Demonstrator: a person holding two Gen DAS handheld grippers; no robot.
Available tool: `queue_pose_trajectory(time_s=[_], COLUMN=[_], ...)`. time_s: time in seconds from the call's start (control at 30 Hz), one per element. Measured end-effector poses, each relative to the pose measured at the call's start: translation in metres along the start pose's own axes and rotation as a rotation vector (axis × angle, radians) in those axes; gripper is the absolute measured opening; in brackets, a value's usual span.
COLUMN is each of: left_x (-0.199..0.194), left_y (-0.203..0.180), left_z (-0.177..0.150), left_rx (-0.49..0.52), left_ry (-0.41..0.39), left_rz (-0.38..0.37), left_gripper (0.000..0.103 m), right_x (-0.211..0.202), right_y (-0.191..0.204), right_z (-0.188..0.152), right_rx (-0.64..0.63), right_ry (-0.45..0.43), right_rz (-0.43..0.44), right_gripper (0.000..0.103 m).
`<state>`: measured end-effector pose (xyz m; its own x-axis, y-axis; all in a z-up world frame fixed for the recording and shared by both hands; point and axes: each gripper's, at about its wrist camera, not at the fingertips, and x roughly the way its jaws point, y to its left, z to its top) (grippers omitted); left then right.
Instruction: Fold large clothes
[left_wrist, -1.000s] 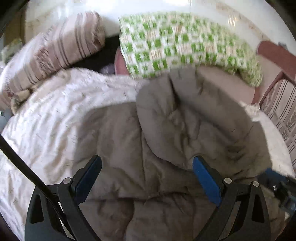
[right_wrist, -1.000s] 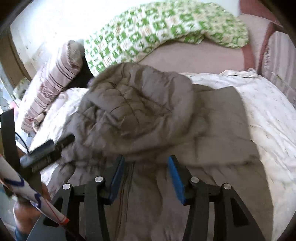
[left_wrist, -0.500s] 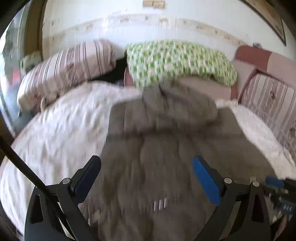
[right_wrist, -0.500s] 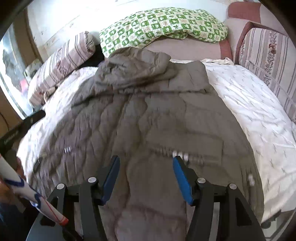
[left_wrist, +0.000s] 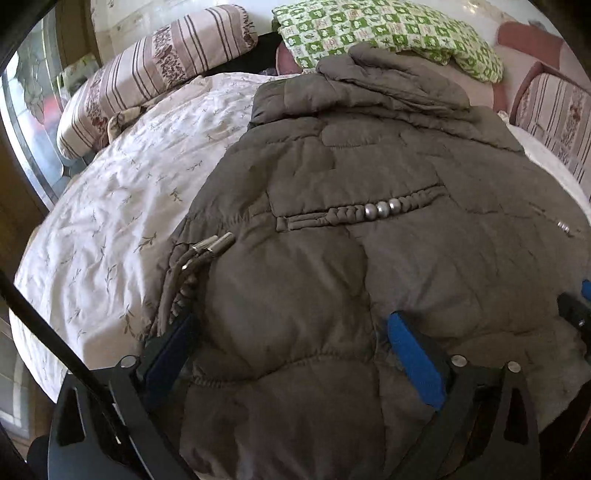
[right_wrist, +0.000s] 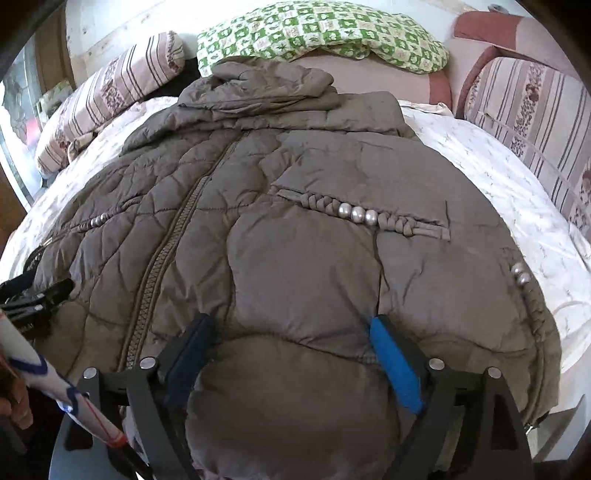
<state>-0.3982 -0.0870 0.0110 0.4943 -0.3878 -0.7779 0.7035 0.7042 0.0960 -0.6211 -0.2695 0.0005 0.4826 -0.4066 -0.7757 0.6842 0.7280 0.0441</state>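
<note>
Both grippers, left gripper (left_wrist: 288, 354) spread and right gripper (right_wrist: 291, 350) opening, straddle unpinched hem padding of the jacket (right_wrist: 295, 221), laid zipper-up for folding.

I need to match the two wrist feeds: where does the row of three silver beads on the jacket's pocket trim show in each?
Left wrist: the three silver beads sit right of centre, on the braided trim of the brown jacket.
Right wrist: a matching row of three silver beads sits just right of centre; whether it is the same pocket's I cannot tell.
Shared landmark: the green checked pillow at the top.
</note>
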Motion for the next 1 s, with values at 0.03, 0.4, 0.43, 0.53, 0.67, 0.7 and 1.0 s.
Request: queue_pose_trajectory(time_s=[0.03, 0.4, 0.43, 0.53, 0.67, 0.7, 1.0], left_x=[0.002, 0.004, 0.003, 0.001, 0.001, 0.001, 0.001], left_y=[0.0, 0.003, 0.002, 0.0, 0.0, 0.001, 0.0], left_z=[-0.001, -0.007, -0.008, -0.013, -0.013, -0.013, -0.014], left_rx=[-0.008, -0.025, -0.025, -0.019, -0.018, -0.017, -0.01], left_ry=[0.003, -0.051, -0.064, -0.102, -0.11, -0.111, -0.13], left_rz=[0.0, -0.009, -0.006, 0.006, 0.006, 0.007, 0.006], left_gripper=[0.103, 0.103, 0.103, 0.103, 0.103, 0.103, 0.103], right_x=[0.001, 0.005, 0.006, 0.005, 0.001, 0.001, 0.0], right_y=[0.0, 0.003, 0.002, 0.002, 0.001, 0.003, 0.006], right_z=[0.0, -0.004, -0.004, -0.005, -0.011, -0.011, -0.014], right_rx=[-0.001, -0.001, 0.001, 0.004, 0.007, 0.003, -0.007], right_ry=[-0.001, -0.042, -0.042, -0.047, -0.074, -0.076, -0.095], right_rz=[0.003, 0.049, 0.051, 0.058, 0.059, 0.054, 0.045], right_gripper=[0.092, 0.103, 0.103, 0.103, 0.102, 0.102, 0.103])
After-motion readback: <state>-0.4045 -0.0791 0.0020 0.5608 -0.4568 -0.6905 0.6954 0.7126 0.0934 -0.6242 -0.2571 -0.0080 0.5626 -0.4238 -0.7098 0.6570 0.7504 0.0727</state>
